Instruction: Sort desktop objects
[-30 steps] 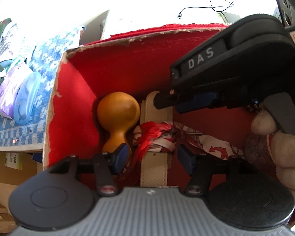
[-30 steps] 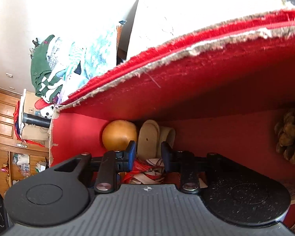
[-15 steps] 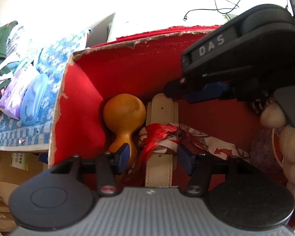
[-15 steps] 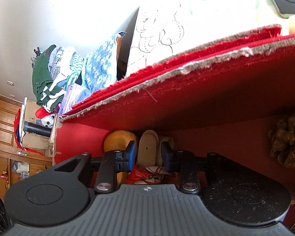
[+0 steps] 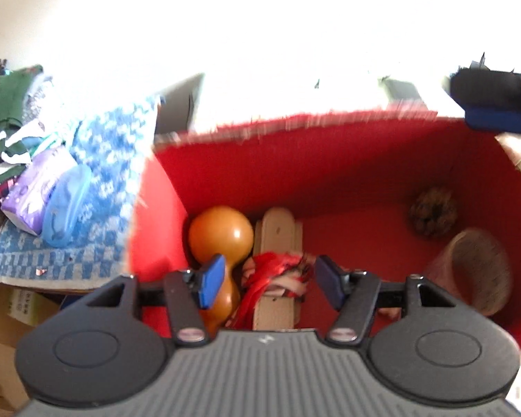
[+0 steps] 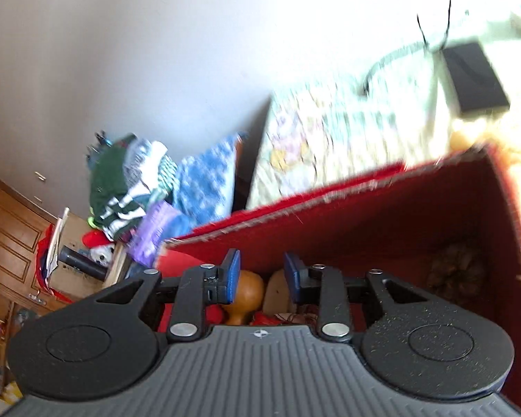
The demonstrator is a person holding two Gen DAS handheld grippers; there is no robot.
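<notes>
- Left wrist view: the left claw (image 5: 265, 283) hangs spread and empty over the red box (image 5: 330, 160), its blue pads either side of a red-and-white scarf (image 5: 278, 278) lying across a beige belt (image 5: 278, 243). An orange gourd (image 5: 220, 239) sits just beside the belt against the left wall; a pine cone (image 5: 432, 215) and a pinkish knitted item (image 5: 476, 271) lie at the right end.
- Left wrist view, change: a second ago the right claw reached deep into the box over the scarf; now only its blue-padded tip (image 5: 496, 104) shows at the upper right, above the rim. Judged: the drop into the box is finished.
- Right wrist view: the right claw (image 6: 260, 278) is spread, holding nothing, and has risen clear of the box (image 6: 382, 215). Gourd (image 6: 248, 293), belt (image 6: 278, 293) and pine cone (image 6: 456, 267) remain inside.
- Right wrist view, meaning: a black flat object (image 6: 476, 80) on the patterned surface (image 6: 330, 132) comes into view, perhaps the next thing to sort; blur leaves its kind uncertain.
</notes>
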